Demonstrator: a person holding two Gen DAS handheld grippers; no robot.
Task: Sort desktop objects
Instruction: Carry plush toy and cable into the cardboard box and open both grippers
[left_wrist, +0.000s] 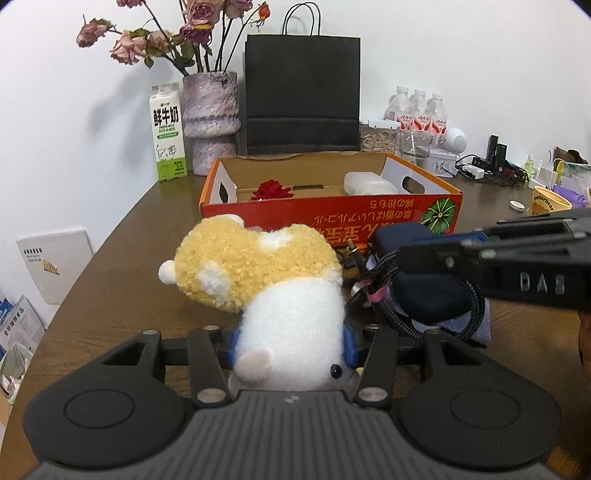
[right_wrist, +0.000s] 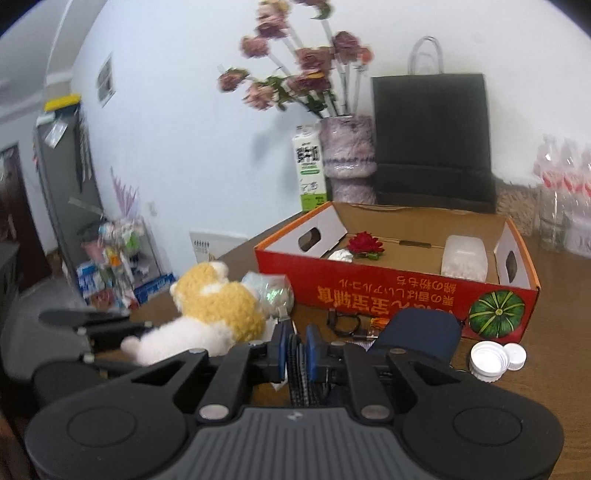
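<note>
1. Left hand-held gripper (left_wrist: 291, 345): blue pads closed on the white belly of the plush toy (left_wrist: 258, 273); toy's long axis runs forward and leftward from the jaws.
2. Right hand-held gripper (right_wrist: 296, 350): pads narrow, clamped on a braided cable (right_wrist: 298, 376).
3. Cardboard box (left_wrist: 332, 210): dead ahead of the left hand-held gripper, just beyond the toy, open top; judged the drop point, left hand nearer.
4. Desk (left_wrist: 122, 280): carries all.

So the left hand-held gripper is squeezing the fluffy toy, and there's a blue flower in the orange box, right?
Nearly. The flower in the orange box is red, not blue, as the right wrist view shows. The left hand-held gripper does squeeze the fluffy toy.
</note>
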